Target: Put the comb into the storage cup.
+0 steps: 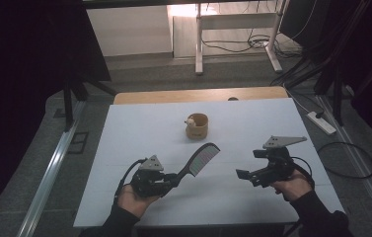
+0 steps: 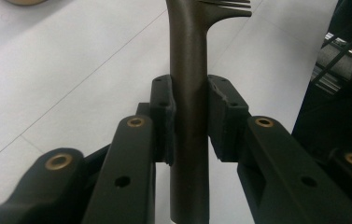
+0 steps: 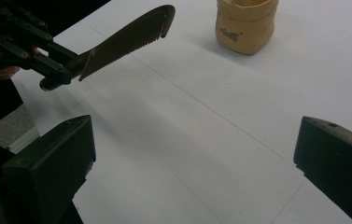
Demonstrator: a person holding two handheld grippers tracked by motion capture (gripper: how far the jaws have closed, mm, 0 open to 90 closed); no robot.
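Left gripper (image 2: 190, 123) nearest lens: jaws clamped on handle of dark comb (image 2: 190, 70), held near its end so toothed head juts forward, clear of white table (image 1: 139, 133), likely for carrying. Right gripper (image 1: 245, 175) wide apart, empty, hovering near table's right side. Tan cup (image 1: 197, 126) at table centre, beyond comb tip; small pale item at rim, contents otherwise unclear
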